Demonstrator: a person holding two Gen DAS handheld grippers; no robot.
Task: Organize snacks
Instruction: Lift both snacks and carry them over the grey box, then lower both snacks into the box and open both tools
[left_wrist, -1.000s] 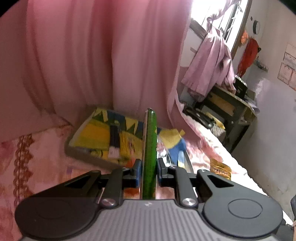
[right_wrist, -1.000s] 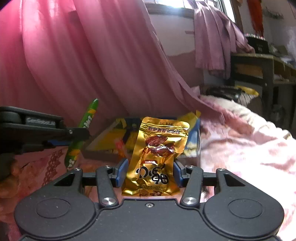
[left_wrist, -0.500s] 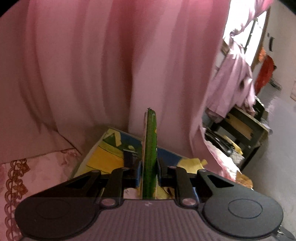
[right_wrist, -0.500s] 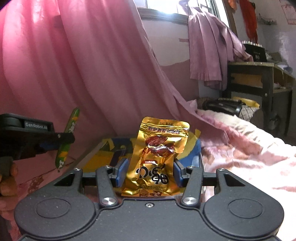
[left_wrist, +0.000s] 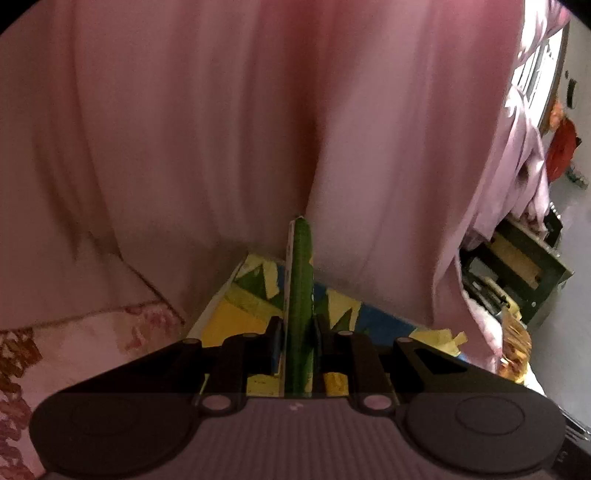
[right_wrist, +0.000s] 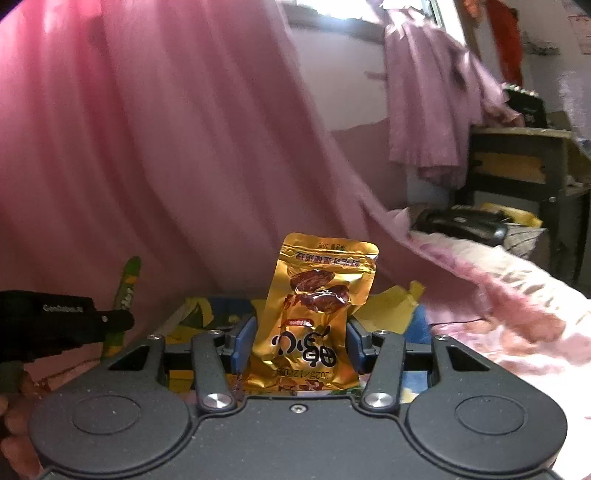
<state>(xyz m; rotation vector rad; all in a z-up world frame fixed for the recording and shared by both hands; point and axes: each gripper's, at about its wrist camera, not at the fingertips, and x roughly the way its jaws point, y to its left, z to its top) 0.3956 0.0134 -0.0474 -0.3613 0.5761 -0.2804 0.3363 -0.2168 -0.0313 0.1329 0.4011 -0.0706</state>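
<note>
1. Since a second ago, the left gripper has swung toward the pink curtain, which now fills most of its view, and the bright window has slid to the far right edge; the colourful box sits lower and nearer the fingers.
2. The green snack stick stands upright, its long axis running straight ahead along the left gripper's fingers, its tip pointing up toward the curtain.
3. The left gripper is clamped narrowly on the stick's lower half, one pad on each side, with most of its length projecting beyond the fingertips.
4. The right gripper is closed on the gold snack pouch, held flat-on to the camera with its print upside down and its long axis vertical.
5. The blue pads press the pouch's lower edges; its upper half rises free above the fingers.
6. From the right wrist view, the left gripper appears at the left edge with the green stick tilted up and slightly right, well apart from the pouch.
7. The box, patched with yellow tape, lies on the floral pink bedspread directly behind both held snacks, against the curtain.
8. A dark wooden table and hanging lilac cloth stand at the right.
</note>
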